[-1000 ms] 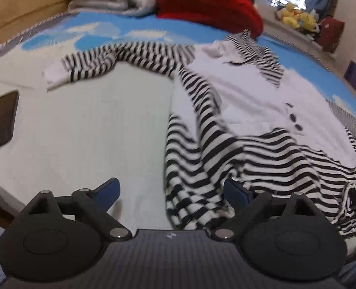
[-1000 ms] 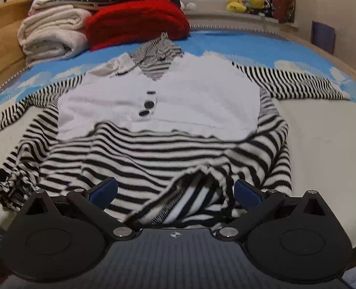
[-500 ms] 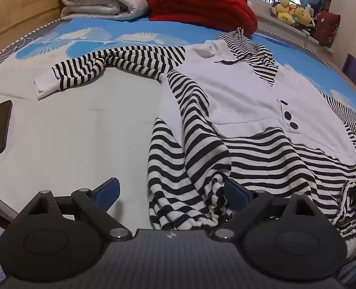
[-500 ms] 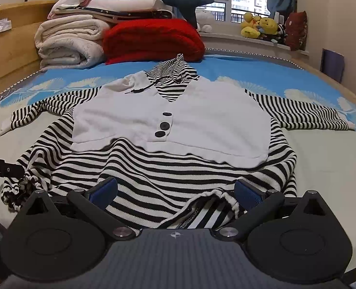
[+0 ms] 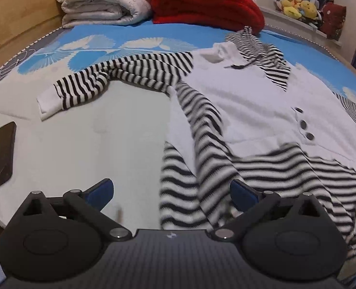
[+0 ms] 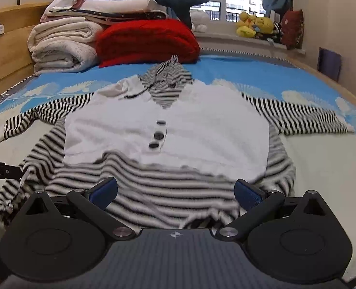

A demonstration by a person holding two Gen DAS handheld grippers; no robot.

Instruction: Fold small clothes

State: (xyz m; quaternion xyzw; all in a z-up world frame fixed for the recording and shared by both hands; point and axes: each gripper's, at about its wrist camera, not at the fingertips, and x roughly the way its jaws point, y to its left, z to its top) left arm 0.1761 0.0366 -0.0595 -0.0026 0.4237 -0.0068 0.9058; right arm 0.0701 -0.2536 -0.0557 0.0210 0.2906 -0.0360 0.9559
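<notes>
A small sweater with a white front, dark buttons and black-and-white stripes lies face up on the bed, sleeves spread. Its left sleeve stretches toward the left, and its right sleeve toward the right. My left gripper hovers over the sweater's lower left corner. Its jaws are opening, and the striped hem lies under the gap, near the right finger, with no pad pressing on it. My right gripper stands open over the middle of the striped hem, holding nothing.
A dark phone lies on the sheet at the far left. Folded white blankets and a red blanket are stacked at the head of the bed. Plush toys sit on the window sill. The bed's near edge is just below both grippers.
The bunched hem between the right gripper's fingers has dropped and now lies flatter. Both grippers have drawn back a little from the sweater. The left jaws stand slightly wider.
</notes>
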